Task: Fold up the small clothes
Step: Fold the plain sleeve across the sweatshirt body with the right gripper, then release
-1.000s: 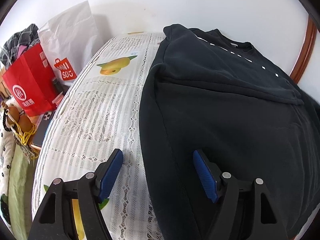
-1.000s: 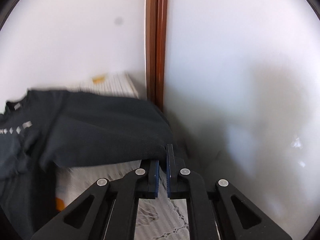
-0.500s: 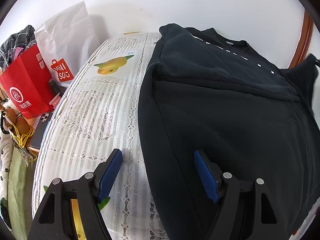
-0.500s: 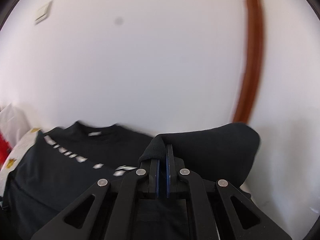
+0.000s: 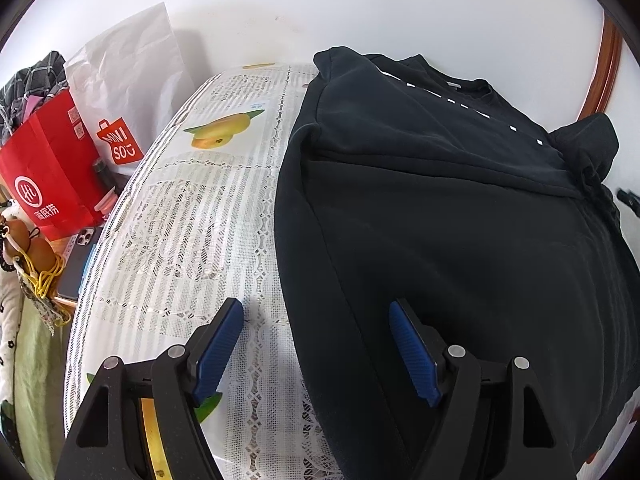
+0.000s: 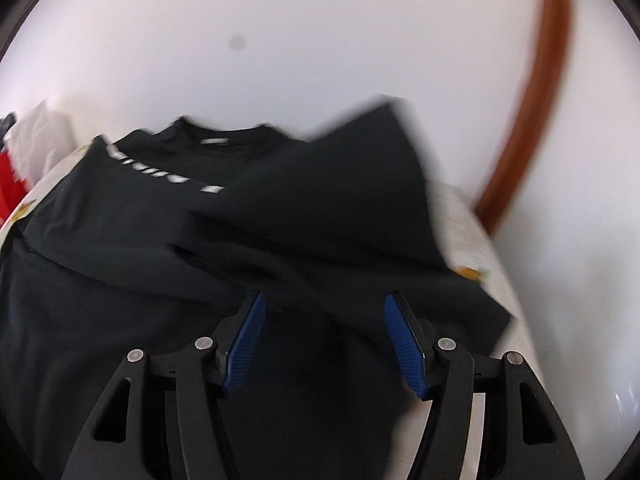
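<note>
A black T-shirt (image 5: 452, 216) with white chest lettering lies on a white lace tablecloth (image 5: 192, 240). Its left sleeve is folded inward over the chest. My left gripper (image 5: 316, 340) stands open above the shirt's left side edge, nothing between its blue pads. In the right wrist view my right gripper (image 6: 324, 328) is opening over the T-shirt (image 6: 120, 280). The right sleeve (image 6: 352, 200) is free of the pads and falls, blurred, across the chest. That same sleeve (image 5: 588, 148) sticks up at the shirt's right side in the left wrist view.
Left of the table stand a red paper bag (image 5: 48, 176) and a white shopping bag (image 5: 124, 92), with a phone (image 5: 80, 256) below them. A white wall runs behind, with a brown wooden frame (image 6: 532, 112) at the right. The tablecloth shows printed fruit (image 5: 224, 132).
My right gripper swung the right sleeve from the table's right side inward over the shirt, then its jaws parted and let the sleeve go. The left gripper stayed still and open.
</note>
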Tool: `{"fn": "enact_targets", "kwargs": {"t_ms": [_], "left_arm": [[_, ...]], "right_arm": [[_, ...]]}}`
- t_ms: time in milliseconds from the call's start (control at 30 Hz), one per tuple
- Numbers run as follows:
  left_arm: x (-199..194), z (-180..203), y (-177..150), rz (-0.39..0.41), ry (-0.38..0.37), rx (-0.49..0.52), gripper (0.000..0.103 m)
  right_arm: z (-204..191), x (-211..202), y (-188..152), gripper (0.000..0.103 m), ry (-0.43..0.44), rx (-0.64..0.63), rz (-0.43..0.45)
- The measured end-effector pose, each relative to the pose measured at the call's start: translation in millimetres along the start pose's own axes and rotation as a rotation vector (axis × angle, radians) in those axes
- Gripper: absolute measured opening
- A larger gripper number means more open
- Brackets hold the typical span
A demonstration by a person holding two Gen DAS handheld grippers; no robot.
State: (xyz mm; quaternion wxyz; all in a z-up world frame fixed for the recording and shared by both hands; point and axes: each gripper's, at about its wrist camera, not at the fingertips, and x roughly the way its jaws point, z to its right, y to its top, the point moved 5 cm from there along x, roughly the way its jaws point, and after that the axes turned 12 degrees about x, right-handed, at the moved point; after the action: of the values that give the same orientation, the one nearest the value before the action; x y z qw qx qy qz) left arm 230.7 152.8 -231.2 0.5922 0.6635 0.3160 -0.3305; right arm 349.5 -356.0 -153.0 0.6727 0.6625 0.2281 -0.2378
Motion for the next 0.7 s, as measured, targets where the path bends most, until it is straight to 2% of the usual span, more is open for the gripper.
{"fn": "enact_targets", "kwargs": {"t_ms": [167, 267, 367, 433, 500, 567, 700], "left_arm": [[1, -4, 1, -0.001, 0.011, -0.011, 0.073], [3, -8, 2, -0.005, 0.023, -0.024, 0.074], [5, -9, 4, -0.014, 0.03, -0.04, 0.074], [6, -10, 5, -0.019, 0.035, -0.043, 0.074], [6, -10, 5, -0.024, 0.041, -0.041, 0.075], [7, -9, 6, -0.026, 0.046, -0.041, 0.075], [6, -11, 5, -0.027, 0.042, -0.044, 0.075]], "right_arm": [[77, 15, -17, 0.062, -0.108, 0.093, -0.062], [104, 32, -23, 0.062, -0.119, 0.132, -0.105], [110, 52, -23, 0.062, -0.123, 0.12, -0.135], [99, 71, -21, 0.062, -0.115, 0.101, -0.159], [93, 81, -18, 0.061, -0.13, 0.08, -0.136], [85, 89, -13, 0.027, -0.113, 0.078, -0.131], [77, 81, -3, 0.019, -0.153, 0.054, -0.078]]}}
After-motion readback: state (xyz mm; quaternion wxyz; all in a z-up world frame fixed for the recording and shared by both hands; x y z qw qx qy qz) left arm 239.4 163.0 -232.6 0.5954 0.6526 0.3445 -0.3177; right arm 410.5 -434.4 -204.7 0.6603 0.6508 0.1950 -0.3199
